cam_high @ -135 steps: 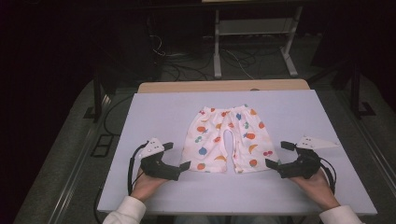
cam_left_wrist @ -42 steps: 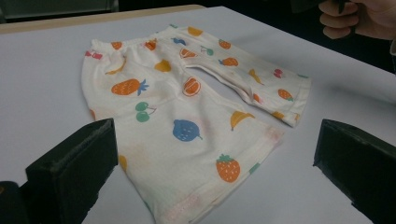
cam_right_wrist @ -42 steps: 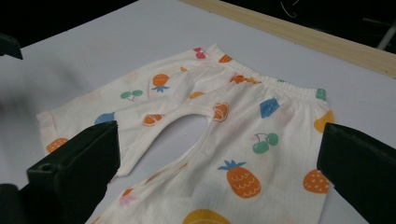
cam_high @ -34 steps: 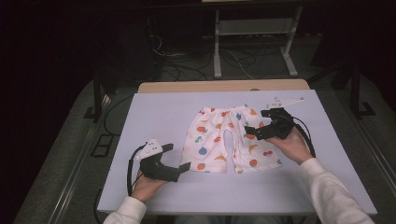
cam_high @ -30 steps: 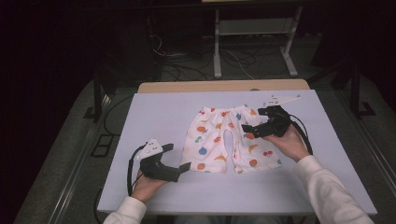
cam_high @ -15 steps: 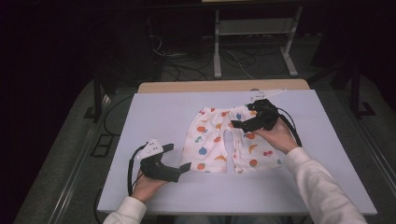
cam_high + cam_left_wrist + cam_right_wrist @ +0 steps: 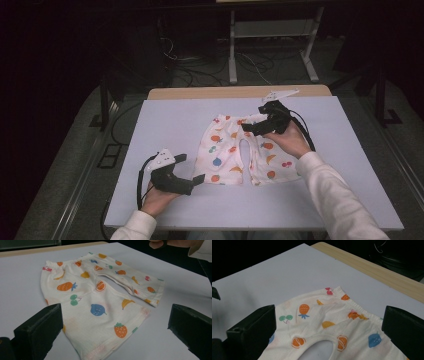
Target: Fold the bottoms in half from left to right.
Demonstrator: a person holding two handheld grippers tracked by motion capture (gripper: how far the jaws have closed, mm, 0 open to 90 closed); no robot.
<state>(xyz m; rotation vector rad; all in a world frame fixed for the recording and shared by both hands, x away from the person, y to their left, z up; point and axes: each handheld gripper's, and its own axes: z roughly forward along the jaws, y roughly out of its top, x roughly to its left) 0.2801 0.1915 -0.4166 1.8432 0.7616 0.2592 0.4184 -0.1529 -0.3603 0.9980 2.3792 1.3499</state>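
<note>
In the high view, the fruit-print shorts point(image 7: 239, 150) lay flat and spread near the middle of the white board point(image 7: 165, 120), waistband toward the far edge, with bare board open on both sides and in front. The right gripper point(image 7: 250, 128) hovered over the waistband's right part, jaws spread, the sleeved forearm reaching in diagonally; the left gripper point(image 7: 192, 170) rested low just beside the left leg hem, jaws parted. In the left gripper view, the shorts point(image 7: 100, 302) lay ahead between wide-open jaws, both legs apart. In the right gripper view, the elastic waistband point(image 7: 352, 303) and crotch cut-out sat between open jaws, near the wooden table edge point(image 7: 372, 270).
</note>
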